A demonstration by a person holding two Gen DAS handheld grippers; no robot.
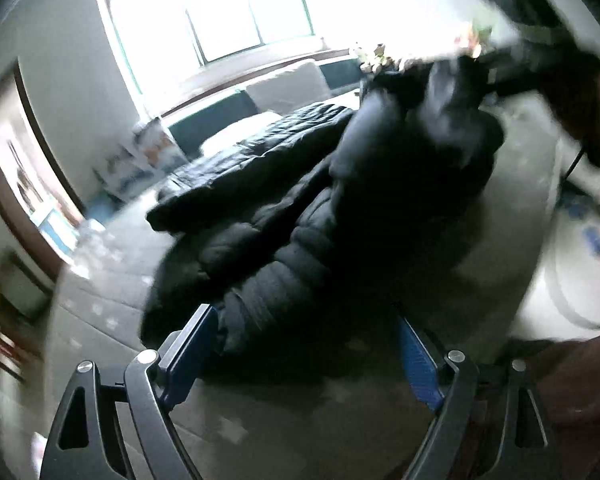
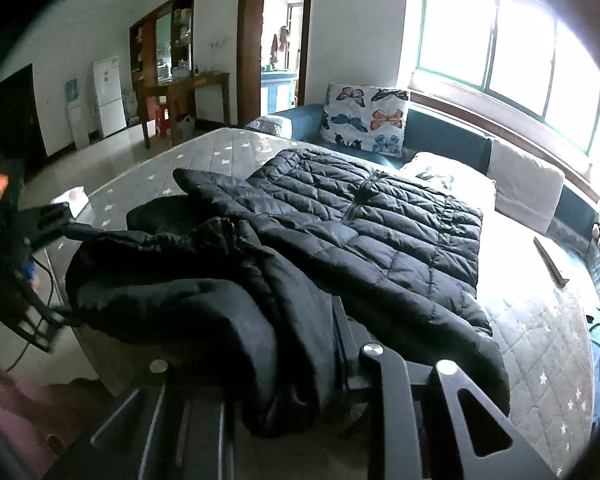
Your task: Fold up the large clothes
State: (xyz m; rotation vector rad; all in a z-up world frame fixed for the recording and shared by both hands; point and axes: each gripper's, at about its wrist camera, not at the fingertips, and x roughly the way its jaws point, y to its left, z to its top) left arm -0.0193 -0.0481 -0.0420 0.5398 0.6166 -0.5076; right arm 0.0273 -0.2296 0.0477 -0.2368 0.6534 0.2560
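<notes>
A large black quilted puffer jacket (image 2: 372,216) lies on a grey star-patterned bed (image 2: 540,320). In the right wrist view its near part drapes over and between my right gripper's fingers (image 2: 342,320), which are shut on the fabric. In the left wrist view the jacket (image 1: 300,248) lies bunched ahead, its far end lifted by the right gripper (image 1: 512,68) at the upper right. My left gripper (image 1: 308,344) is open, its blue-padded fingers (image 1: 194,344) spread wide on either side of the jacket's near edge, holding nothing. The left gripper also shows at the left edge of the right wrist view (image 2: 56,224).
A butterfly-print pillow (image 2: 364,120) and a white cushion (image 2: 524,192) lean on the blue headboard under the window. A dark remote-like object (image 2: 550,260) lies on the bed's right side. A wooden table (image 2: 180,96), a white fridge (image 2: 110,96) and a doorway stand beyond the bed.
</notes>
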